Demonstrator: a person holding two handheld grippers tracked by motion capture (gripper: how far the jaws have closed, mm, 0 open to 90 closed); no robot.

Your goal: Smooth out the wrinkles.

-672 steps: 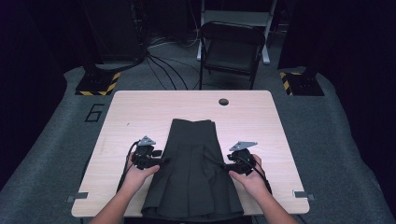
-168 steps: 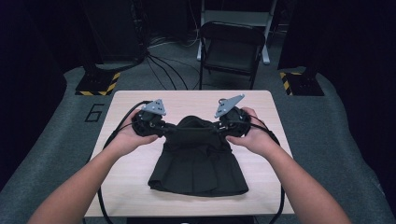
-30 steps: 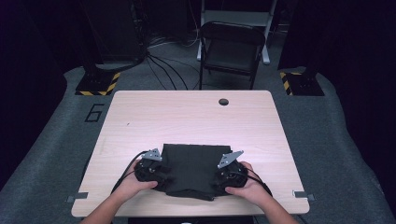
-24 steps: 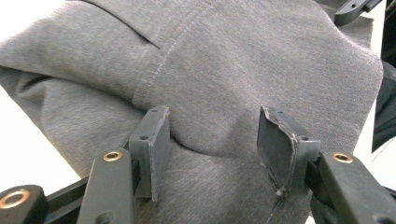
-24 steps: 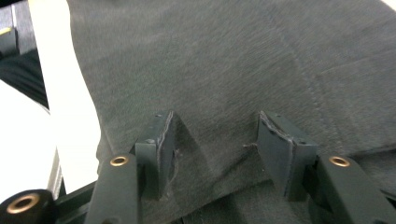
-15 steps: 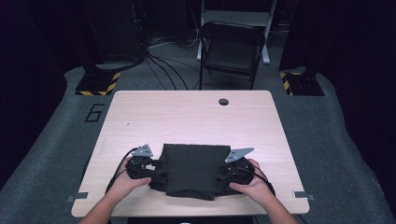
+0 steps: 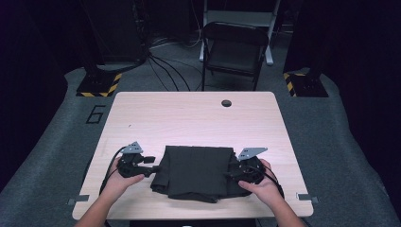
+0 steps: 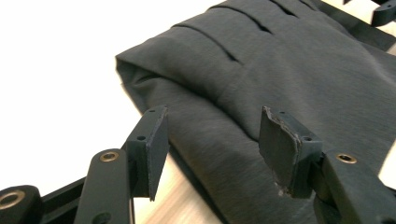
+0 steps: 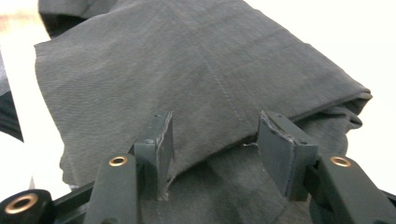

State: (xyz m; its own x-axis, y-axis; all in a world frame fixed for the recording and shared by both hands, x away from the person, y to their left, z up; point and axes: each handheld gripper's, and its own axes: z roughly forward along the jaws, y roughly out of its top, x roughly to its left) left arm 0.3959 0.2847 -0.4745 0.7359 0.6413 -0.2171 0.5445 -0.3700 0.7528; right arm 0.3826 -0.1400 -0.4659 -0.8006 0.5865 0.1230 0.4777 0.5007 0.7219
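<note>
A dark grey pleated garment (image 7: 196, 172) lies folded into a rough rectangle near the table's front edge. My left gripper (image 7: 152, 168) sits just off its left edge, open, jaws pointing at the cloth. In the left gripper view the fold (image 8: 261, 88) lies beyond and partly between the spread fingers (image 8: 154, 144), which hold nothing. My right gripper (image 7: 232, 171) rests at the garment's right edge, also open. In the right gripper view the cloth (image 9: 187, 70) passes under and between the parted fingers (image 9: 280, 149) without being pinched.
The light wooden table (image 7: 189, 118) has a round cable hole (image 7: 226, 103) at the back. A black folding chair (image 7: 234, 49) stands behind the table, with cables on the grey floor. Yellow-black striped bases (image 7: 99, 84) sit at both back corners.
The garment has been folded from a long spread shape into a compact rectangle. In the last second both grippers have drawn slightly outward from its side edges and stand open.
</note>
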